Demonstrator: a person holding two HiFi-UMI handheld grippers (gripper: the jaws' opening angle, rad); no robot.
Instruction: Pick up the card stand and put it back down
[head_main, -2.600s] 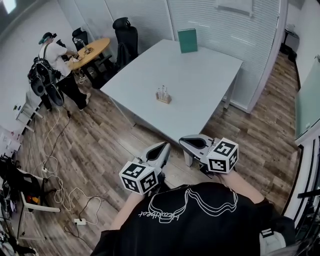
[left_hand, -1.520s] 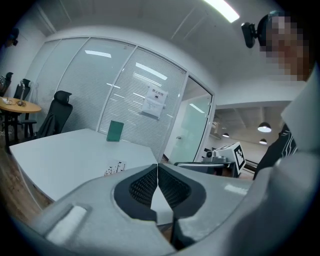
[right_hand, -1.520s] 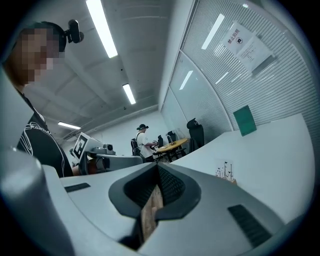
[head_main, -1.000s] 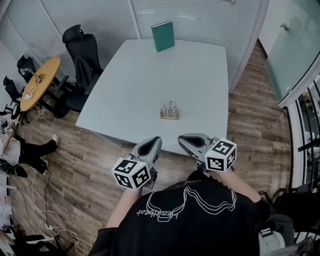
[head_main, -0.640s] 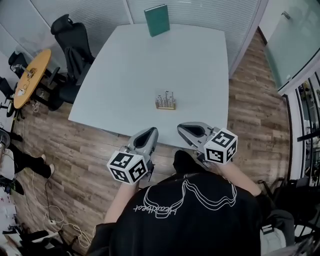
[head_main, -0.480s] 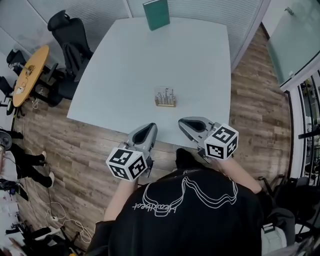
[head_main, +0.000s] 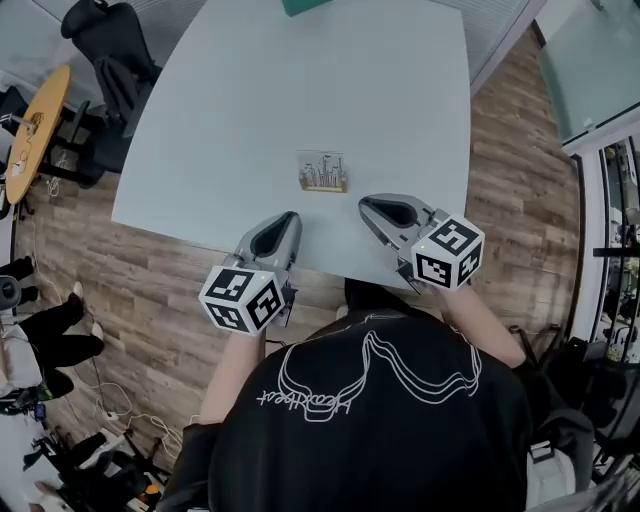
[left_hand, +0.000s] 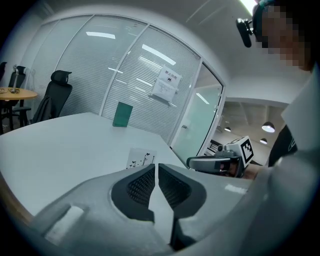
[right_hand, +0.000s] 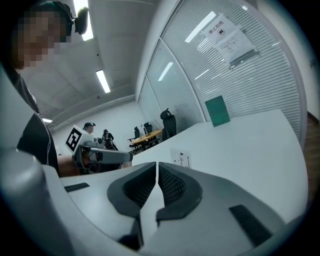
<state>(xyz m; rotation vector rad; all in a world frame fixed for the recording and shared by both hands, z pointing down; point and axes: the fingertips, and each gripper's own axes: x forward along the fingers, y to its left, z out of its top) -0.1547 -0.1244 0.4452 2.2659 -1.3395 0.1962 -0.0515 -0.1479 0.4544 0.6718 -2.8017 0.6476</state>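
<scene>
The card stand (head_main: 322, 172), a small wooden base with a white printed card upright in it, sits on the white table (head_main: 300, 80) near its front edge. My left gripper (head_main: 285, 218) is over the table edge, just short of the stand and to its left, shut and empty. My right gripper (head_main: 366, 207) is a little to the stand's right; its jaws are only starting to open, a thin slit with nothing in it. The stand (left_hand: 141, 159) shows just beyond the jaws in the left gripper view and, as the stand (right_hand: 181, 158), in the right gripper view.
A green book (head_main: 305, 6) stands at the table's far edge. Black office chairs (head_main: 110, 40) and a round wooden table (head_main: 35, 115) are off to the left. A person's legs (head_main: 40, 330) show at the left on the wood floor. Cables lie on the floor at bottom left.
I have come closer to the table. Both grippers moved forward from over the floor to the table's front edge, one on each side of the card stand.
</scene>
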